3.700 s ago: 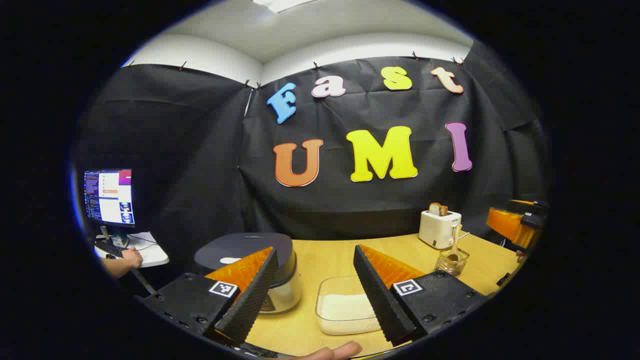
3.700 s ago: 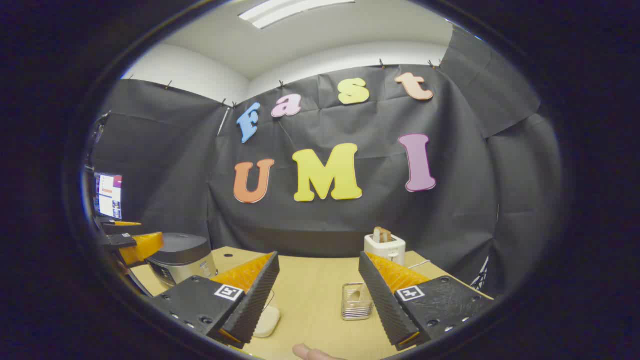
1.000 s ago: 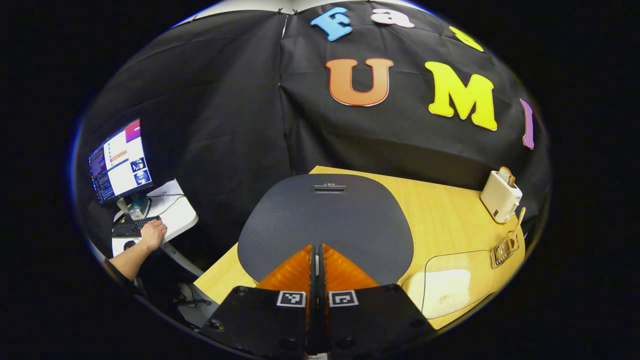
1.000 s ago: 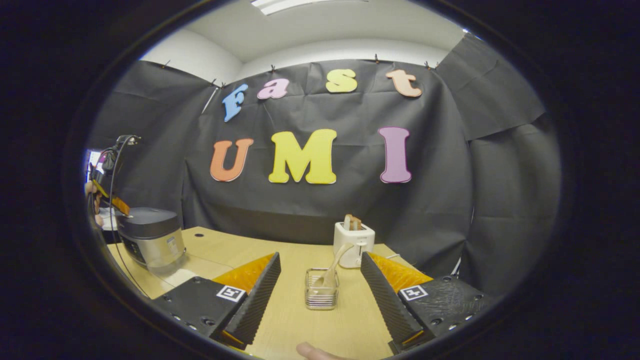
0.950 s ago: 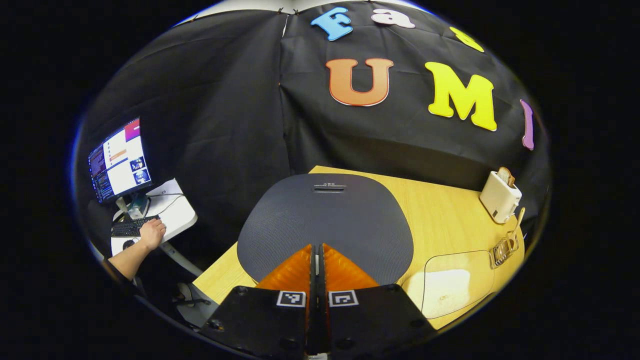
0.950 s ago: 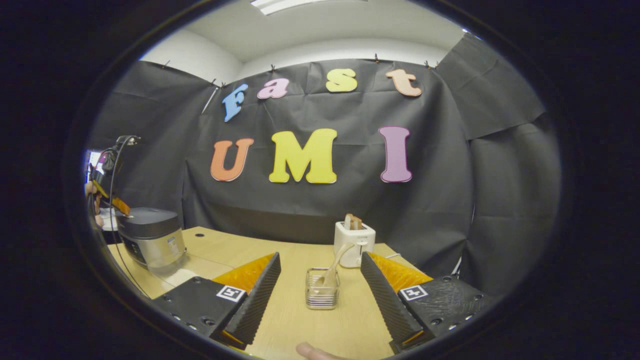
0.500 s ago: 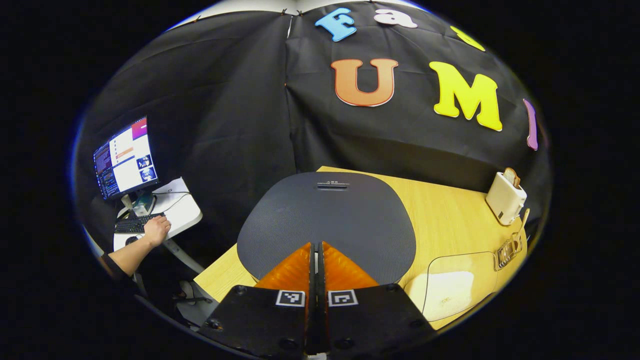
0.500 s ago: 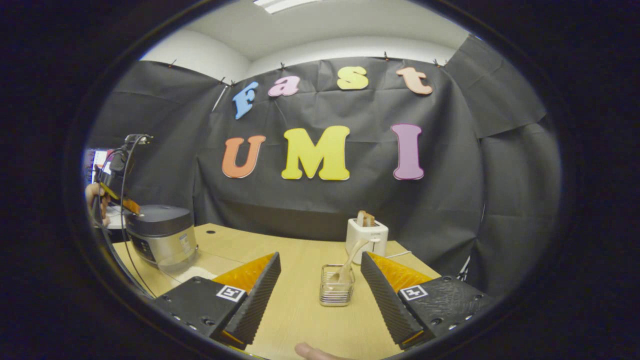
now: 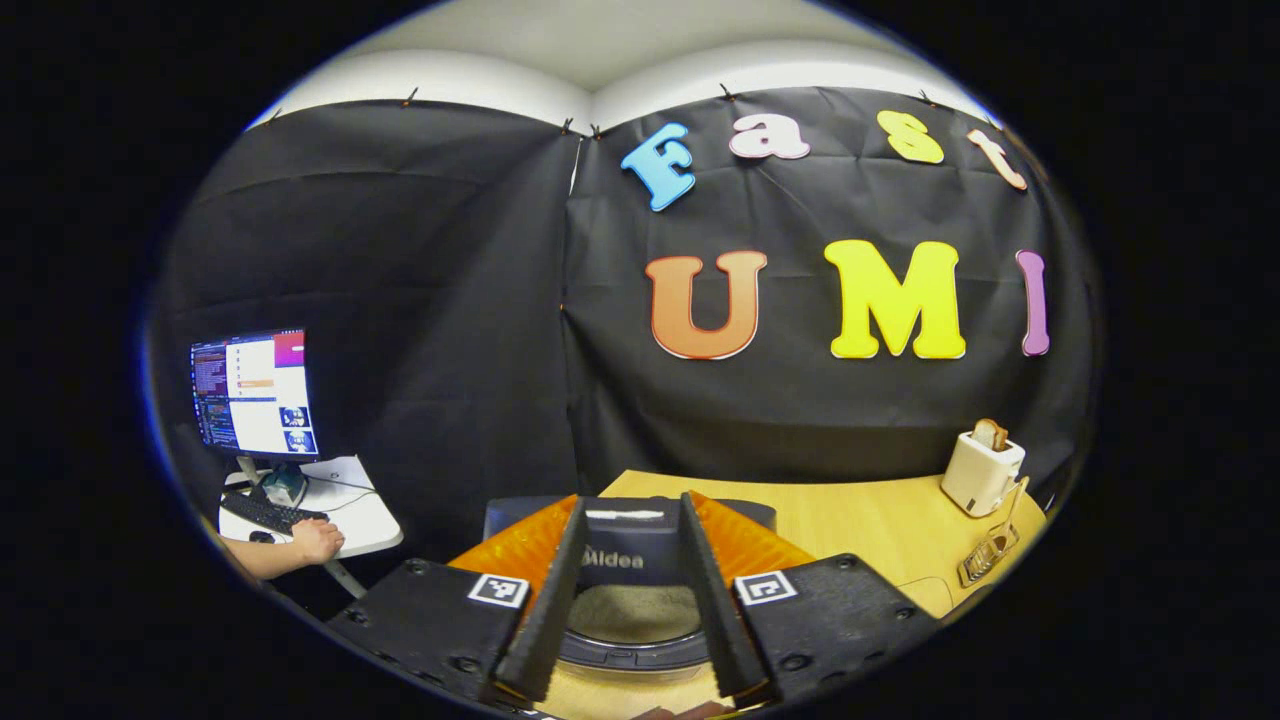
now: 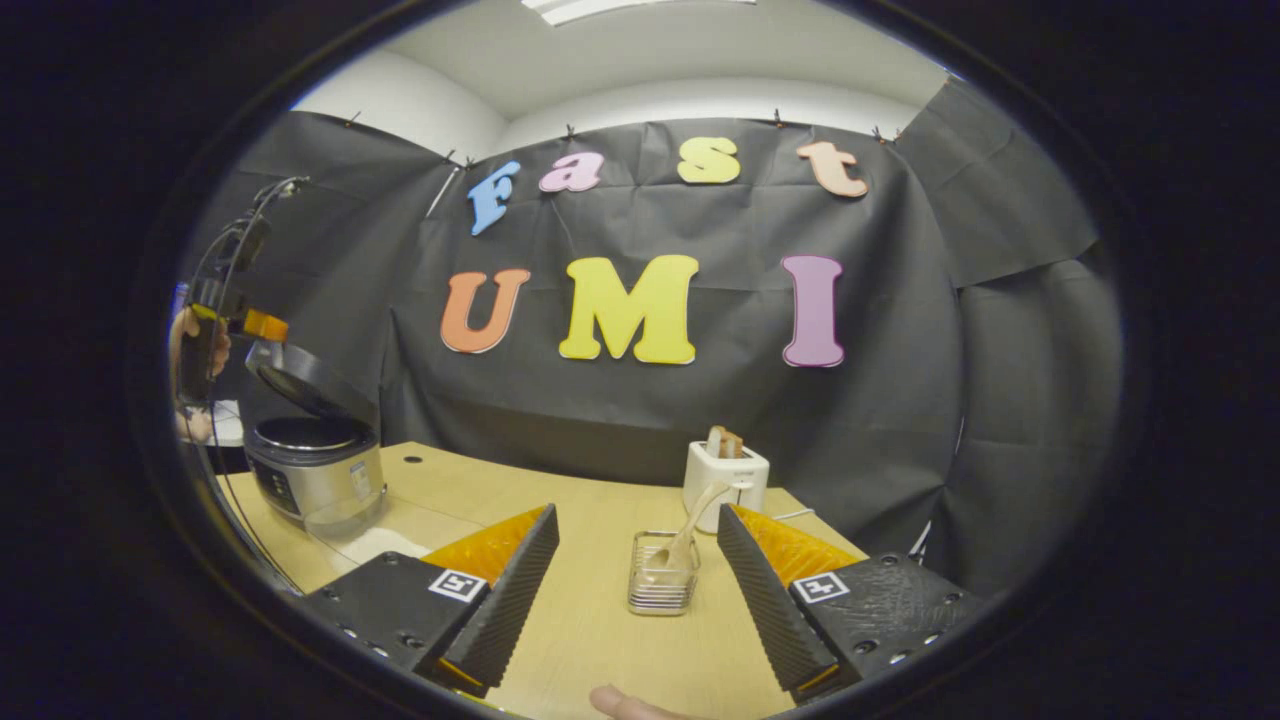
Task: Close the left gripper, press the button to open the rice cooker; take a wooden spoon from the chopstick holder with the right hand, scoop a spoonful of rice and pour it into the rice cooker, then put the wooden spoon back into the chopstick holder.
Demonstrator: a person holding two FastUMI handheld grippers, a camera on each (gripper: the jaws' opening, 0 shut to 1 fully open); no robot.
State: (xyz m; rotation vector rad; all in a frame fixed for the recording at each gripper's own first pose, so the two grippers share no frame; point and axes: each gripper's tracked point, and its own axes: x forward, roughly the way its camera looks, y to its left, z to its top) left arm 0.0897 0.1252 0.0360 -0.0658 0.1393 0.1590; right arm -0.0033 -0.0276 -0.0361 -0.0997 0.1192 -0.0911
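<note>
Rice cooker [image 10: 315,470] at counter [image 10: 600,620] left end, lid up; toaster [image 10: 725,480] behind chopstick holder [image 10: 662,585] with wooden spoon [image 10: 690,535]. Left claw [image 9: 630,620] fingers apart above cooker; right claw [image 10: 635,590] apart, low, facing holder

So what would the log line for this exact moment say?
rice cooker: lid up | left tool: open, above pot | right tool: open, facing chopstick holder | wooden spoon: in holder

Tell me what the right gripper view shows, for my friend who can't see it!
The right gripper, fingers apart, points at a wire chopstick holder with a wooden spoon in it on a wooden table. A white toaster stands behind; far left, the rice cooker has its lid up.
</note>
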